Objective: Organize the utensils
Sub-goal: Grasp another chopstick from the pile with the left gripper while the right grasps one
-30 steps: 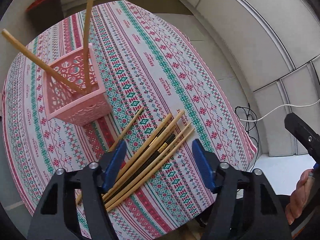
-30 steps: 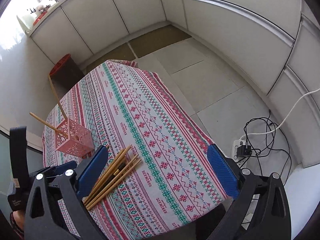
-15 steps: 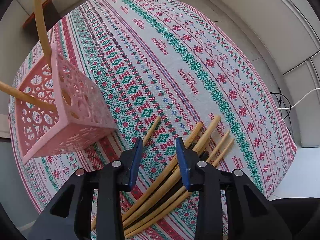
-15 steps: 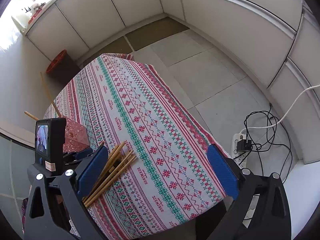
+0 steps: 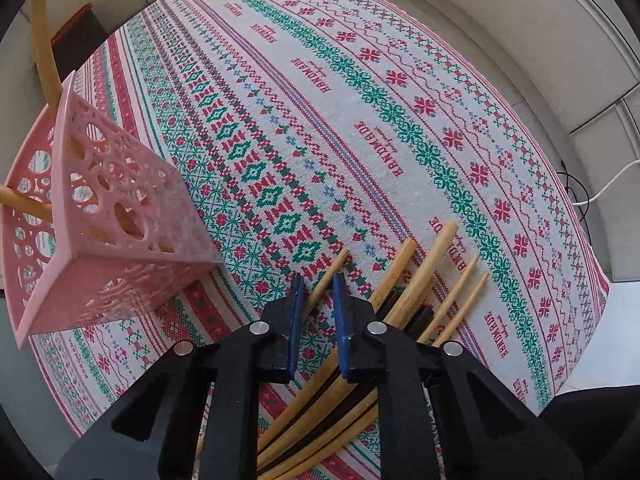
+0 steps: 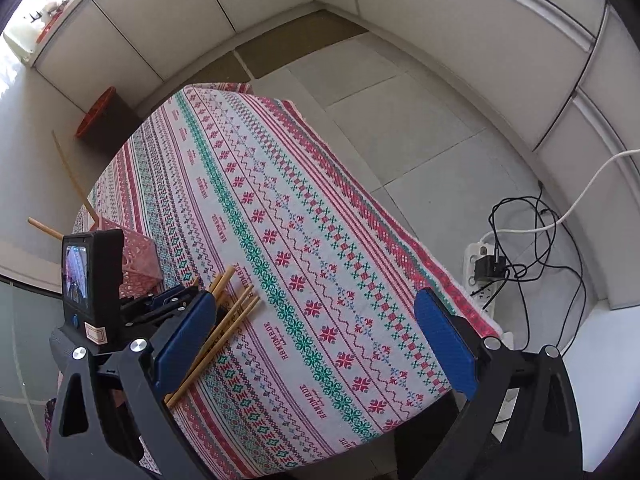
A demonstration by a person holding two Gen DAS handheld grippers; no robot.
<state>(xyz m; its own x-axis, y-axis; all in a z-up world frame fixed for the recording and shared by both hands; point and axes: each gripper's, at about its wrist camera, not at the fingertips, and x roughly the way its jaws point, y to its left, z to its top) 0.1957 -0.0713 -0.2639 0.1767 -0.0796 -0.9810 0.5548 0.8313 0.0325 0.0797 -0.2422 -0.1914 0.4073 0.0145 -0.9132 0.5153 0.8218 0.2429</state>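
My left gripper (image 5: 317, 294) is low over the patterned tablecloth, its blue fingers nearly closed around one thin wooden chopstick (image 5: 325, 280) that lies apart at the left of the pile. A pile of several wooden and dark chopsticks (image 5: 416, 280) lies just right of it. The pink lattice basket (image 5: 100, 236) stands to the left with two chopsticks (image 5: 42, 56) leaning in it. My right gripper (image 6: 316, 328) is wide open and empty, high above the table; it sees the left gripper (image 6: 176, 300), the pile (image 6: 228, 312) and the basket (image 6: 136, 256).
The table's near edge (image 6: 460, 292) drops to a tiled floor with a power strip and cables (image 6: 488, 268). A dark bin with a red rim (image 6: 100, 116) stands on the floor beyond the far end of the table.
My left gripper has dropped toward the table and its fingers have closed in from wide open to a narrow gap around the single chopstick. The right gripper has drawn back slightly.
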